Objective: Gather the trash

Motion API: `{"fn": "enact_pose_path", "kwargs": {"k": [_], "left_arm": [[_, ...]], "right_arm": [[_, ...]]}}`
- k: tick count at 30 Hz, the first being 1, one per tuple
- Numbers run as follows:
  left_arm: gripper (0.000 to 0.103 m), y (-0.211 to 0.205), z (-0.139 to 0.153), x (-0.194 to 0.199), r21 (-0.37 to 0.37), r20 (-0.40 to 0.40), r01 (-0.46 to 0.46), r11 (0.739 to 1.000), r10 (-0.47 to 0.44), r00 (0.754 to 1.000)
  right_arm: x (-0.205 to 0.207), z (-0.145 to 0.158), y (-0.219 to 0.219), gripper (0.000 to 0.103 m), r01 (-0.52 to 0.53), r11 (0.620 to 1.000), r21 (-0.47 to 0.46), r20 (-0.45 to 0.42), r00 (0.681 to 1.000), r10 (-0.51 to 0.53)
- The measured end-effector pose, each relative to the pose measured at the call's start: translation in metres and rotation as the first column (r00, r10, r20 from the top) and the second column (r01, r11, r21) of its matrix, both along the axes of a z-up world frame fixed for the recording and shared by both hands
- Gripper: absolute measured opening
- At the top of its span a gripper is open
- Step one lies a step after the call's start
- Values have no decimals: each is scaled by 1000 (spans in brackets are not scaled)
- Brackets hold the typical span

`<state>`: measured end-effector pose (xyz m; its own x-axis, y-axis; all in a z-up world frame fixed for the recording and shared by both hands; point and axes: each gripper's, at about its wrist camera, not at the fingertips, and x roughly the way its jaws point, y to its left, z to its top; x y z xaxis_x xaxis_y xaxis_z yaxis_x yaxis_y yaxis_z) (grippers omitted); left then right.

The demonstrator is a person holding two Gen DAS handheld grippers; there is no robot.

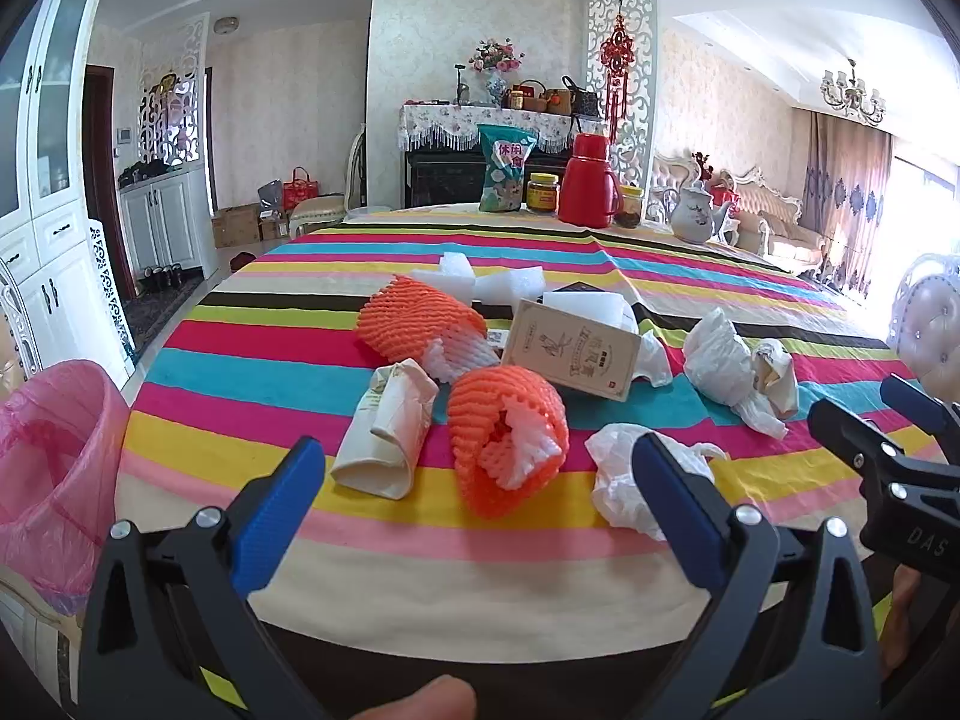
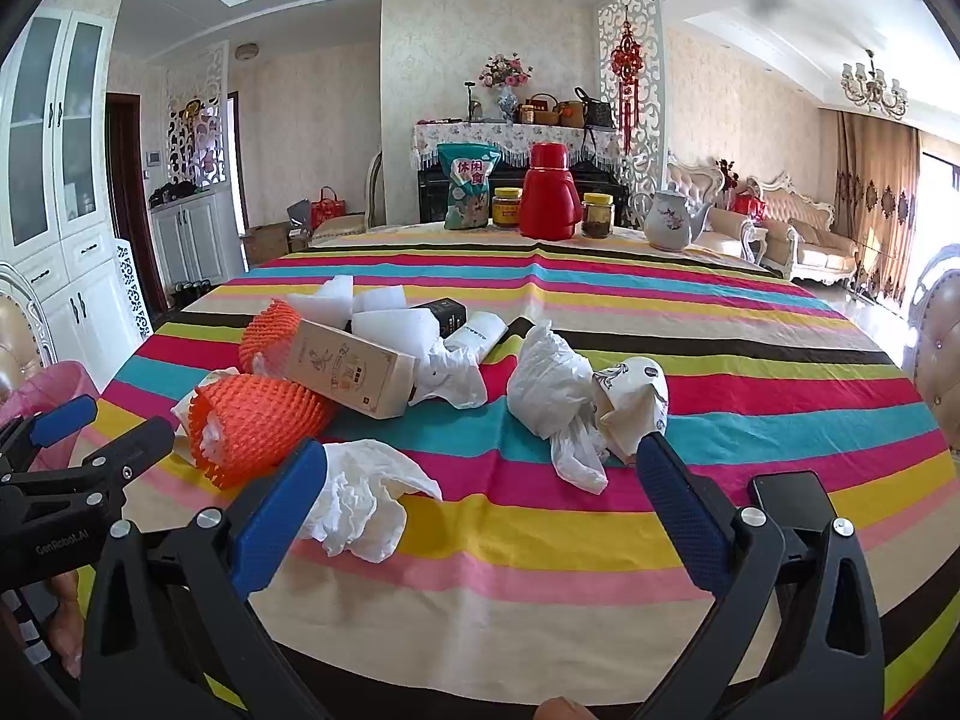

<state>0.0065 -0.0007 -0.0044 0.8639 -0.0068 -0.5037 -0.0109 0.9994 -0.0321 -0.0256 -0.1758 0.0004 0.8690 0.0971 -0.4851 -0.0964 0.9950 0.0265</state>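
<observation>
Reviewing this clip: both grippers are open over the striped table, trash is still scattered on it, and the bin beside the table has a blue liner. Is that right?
Not quite: the bin liner is pink, not blue, as the left wrist view shows. The rest holds: the left gripper and right gripper are open over the striped table, with trash such as orange foam nets and crumpled tissue scattered on it.

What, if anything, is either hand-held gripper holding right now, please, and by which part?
Nothing is held. The left hand-held gripper and the right hand-held gripper both stand open above the striped tablecloth.
</observation>
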Motion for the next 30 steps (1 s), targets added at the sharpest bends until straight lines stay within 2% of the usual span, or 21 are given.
{"fn": "enact_pose_path", "kwargs": {"k": [30], "left_arm": [[99, 3, 2, -3, -10, 1, 2, 1000, -2, 1000]], "right_arm": [[0, 0, 1, 97, -3, 1000, 3, 1, 1000, 3]]}}
